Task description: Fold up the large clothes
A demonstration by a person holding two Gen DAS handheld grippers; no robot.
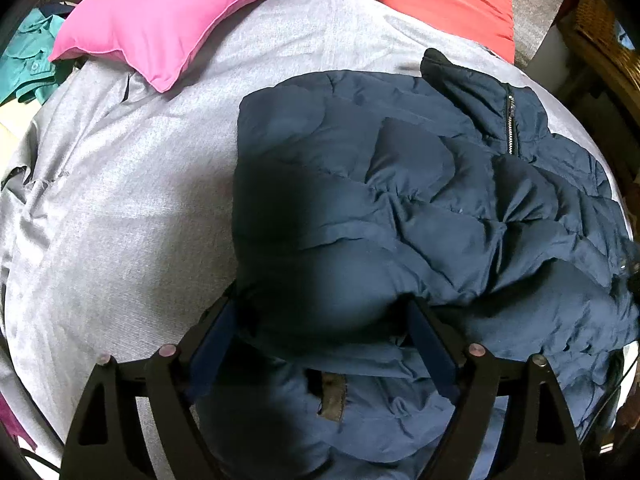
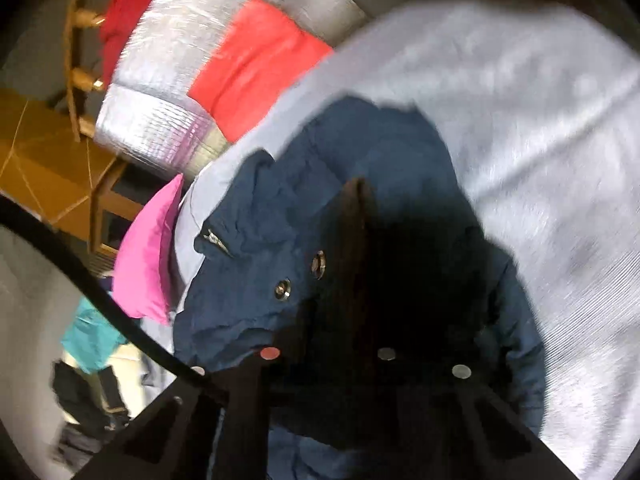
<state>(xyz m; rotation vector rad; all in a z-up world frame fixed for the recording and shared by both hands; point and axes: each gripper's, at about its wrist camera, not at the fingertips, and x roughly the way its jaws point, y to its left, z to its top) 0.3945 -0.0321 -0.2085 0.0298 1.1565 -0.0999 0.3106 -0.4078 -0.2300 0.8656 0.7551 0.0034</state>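
Jacket first: navy puffer, lying crumpled on the grey bedspread, collar and zipper toward the far side, near the red pillow. A pink pillow sits well apart from it on the left.

Left gripper tilts steeply down, jaws spread wide with a puffy fold bulging between them. Can't tell if the pads really press on it; that patch is deep in shadow.

Right wrist view is blurry and tilted. Right gripper has its fingers pressed together into one dark wedge over the jacket by two snap buttons. Whether any fabric is pinched, no idea, it's just black there.
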